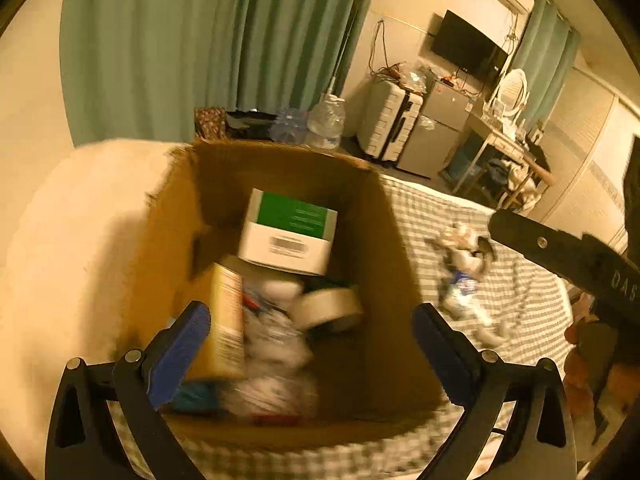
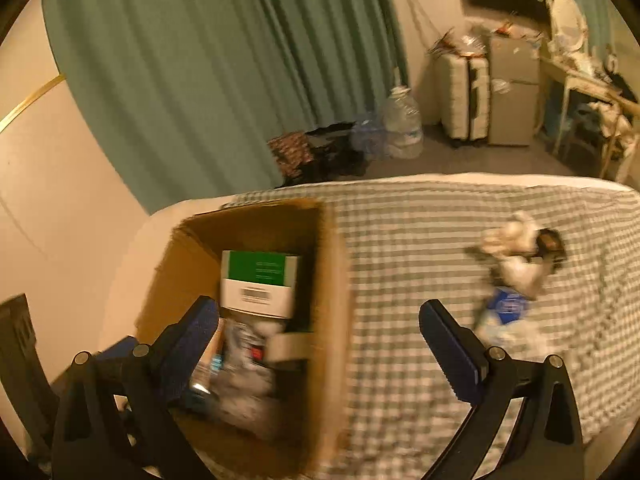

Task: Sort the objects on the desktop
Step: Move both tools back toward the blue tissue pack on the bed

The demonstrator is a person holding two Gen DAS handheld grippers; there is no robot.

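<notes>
Now we look into the cardboard box point(image 1: 372, 264) that sits on the checked bed cover point(image 2: 420, 248). A green and white carton point(image 1: 286, 232) stands at 12 o'clock inside it. A roll of tape point(image 1: 330, 310) lies near the middle, and a yellow packet point(image 1: 228, 320) leans at 9 o'clock. At 3 o'clock from the box, a blurry little pile point(image 2: 516, 276) lies on the bed. Our left tool point(image 1: 310, 344) is wide open over the box and holds nothing. Our right tool point(image 2: 320, 344) is wide open too, with nothing in it.
</notes>
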